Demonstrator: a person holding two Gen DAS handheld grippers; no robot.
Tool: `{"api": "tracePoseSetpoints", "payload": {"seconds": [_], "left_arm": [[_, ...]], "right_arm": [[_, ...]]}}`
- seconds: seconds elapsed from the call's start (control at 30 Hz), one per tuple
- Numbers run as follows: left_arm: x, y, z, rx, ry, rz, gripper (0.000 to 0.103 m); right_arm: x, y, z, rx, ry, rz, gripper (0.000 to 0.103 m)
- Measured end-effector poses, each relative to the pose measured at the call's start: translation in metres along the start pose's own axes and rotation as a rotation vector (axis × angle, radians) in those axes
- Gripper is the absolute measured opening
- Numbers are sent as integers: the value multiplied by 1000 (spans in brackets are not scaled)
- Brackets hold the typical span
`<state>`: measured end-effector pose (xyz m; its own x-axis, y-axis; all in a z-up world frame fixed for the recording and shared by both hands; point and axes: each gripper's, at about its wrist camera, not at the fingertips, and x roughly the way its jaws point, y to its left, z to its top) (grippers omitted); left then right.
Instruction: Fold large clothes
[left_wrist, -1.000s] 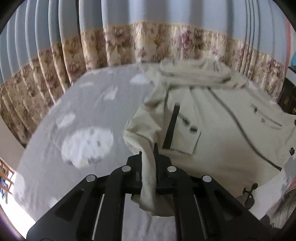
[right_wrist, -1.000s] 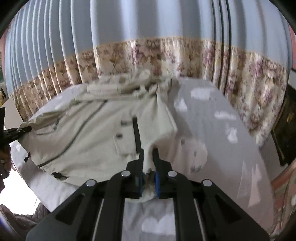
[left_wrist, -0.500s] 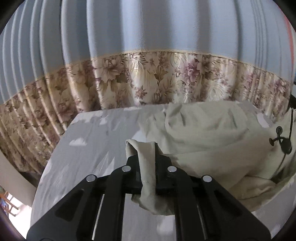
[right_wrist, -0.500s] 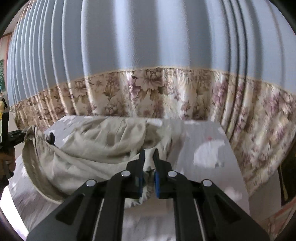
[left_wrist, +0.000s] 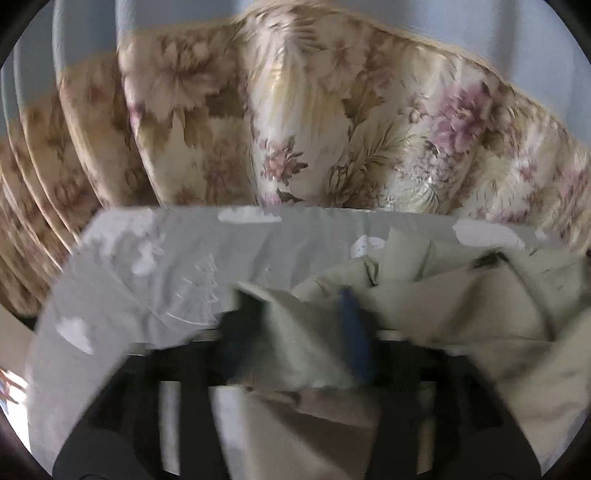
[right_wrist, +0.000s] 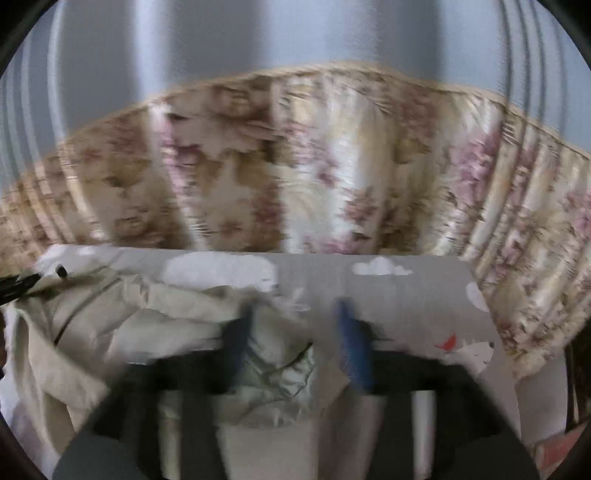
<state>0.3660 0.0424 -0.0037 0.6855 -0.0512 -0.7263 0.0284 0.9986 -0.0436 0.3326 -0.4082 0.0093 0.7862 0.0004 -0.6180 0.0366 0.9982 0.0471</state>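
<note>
**Clerk:** Item one, the garment. How is it entered?

**Keeper:** One cream jacket (left_wrist: 461, 306), listed as heaped on the grey cloud-print bedsheet (left_wrist: 177, 258), bunched toward the far edge of the bed, just below the floral curtain hem (left_wrist: 332, 140). In the left wrist view it is spread from the middle to the right. In the right wrist view the same jacket (right_wrist: 122, 321) is spread from the middle to the left, a dark zip line being visible on it.

**Clerk:** Item two, the left gripper?

**Keeper:** Left gripper (left_wrist: 299, 321): jaws recorded as standing apart, having just been opening. A fold of the jacket is seen lying between the fingers and draped down over the gripper's frame. No pinch is seen; the pads are noted as clear of the cloth, though the picture is blurred and a light touch on one side cannot be ruled out.

**Clerk:** Item three, the right gripper?

**Keeper:** Right gripper (right_wrist: 295, 332): jaws likewise apart, having just been opening. A crumpled corner of the jacket is entered as lying in the gap, nearer the left finger, with bare sheet showing beside the blue pad (right_wrist: 351, 343) of the right finger.

**Clerk:** Anything further?

**Keeper:** A dark tip of the other tool (right_wrist: 18, 286) is noted at the left edge of the right wrist view, touching or just beside the jacket; which cannot be told.
</note>
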Motion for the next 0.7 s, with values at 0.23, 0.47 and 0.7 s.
{"api": "tracePoseSetpoints", "payload": {"seconds": [0.23, 0.47, 0.7], "left_arm": [[-66, -9, 8, 59, -209, 76, 100], [-50, -72, 5, 270, -160, 61, 100], [30, -82, -3, 229, 58, 35, 67]], "right_arm": [[-46, 22, 2, -41, -97, 116, 88], [-37, 70, -1, -131, 24, 226, 88], [32, 97, -28, -158, 232, 216, 48]]}}
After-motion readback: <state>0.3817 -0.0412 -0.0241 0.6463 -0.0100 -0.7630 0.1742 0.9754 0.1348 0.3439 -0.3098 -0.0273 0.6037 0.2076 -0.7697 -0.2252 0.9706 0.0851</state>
